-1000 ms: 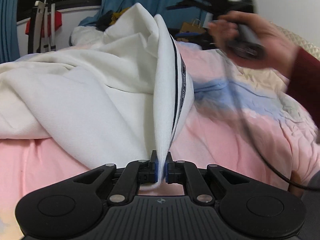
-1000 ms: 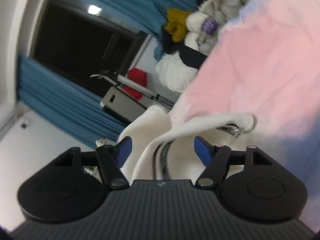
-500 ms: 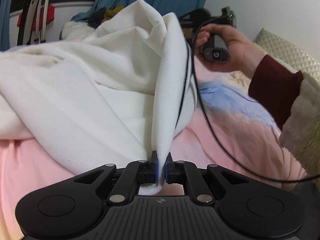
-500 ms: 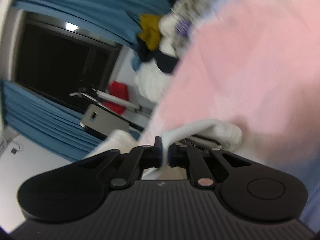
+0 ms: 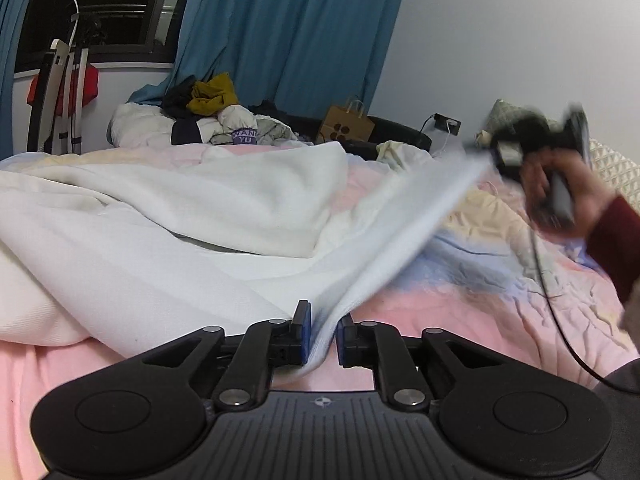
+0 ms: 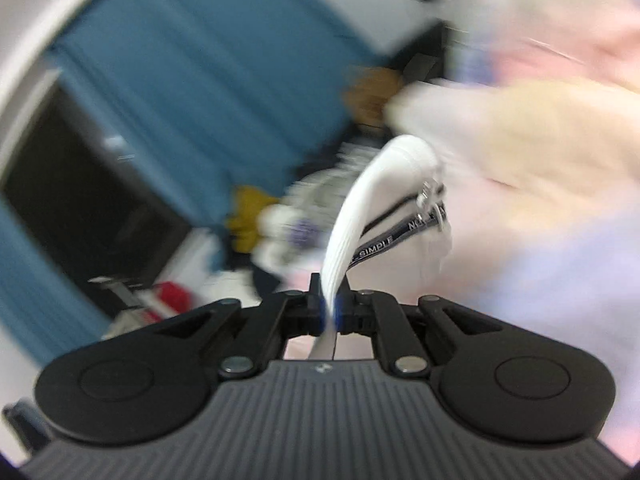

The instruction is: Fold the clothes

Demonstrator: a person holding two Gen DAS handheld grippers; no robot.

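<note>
White ribbed knit garment (image 5: 240,216) on pink quilted bedspread (image 5: 460,312): hem, formerly bunched upright, now stretched between left gripper (image 5: 322,334), jaws easing apart around it, and newly clamped right gripper (image 6: 329,312), ready for folding

The white garment (image 5: 168,248) is a soft, matt ribbed knit; the bed cover (image 5: 472,300) is crinkled pastel cloth; the left tongs (image 5: 320,336) are matt black plastic with bright metal pivots; the curtain (image 5: 288,40) is smooth blue cloth; the bag (image 5: 347,129) is brown paper.
</note>
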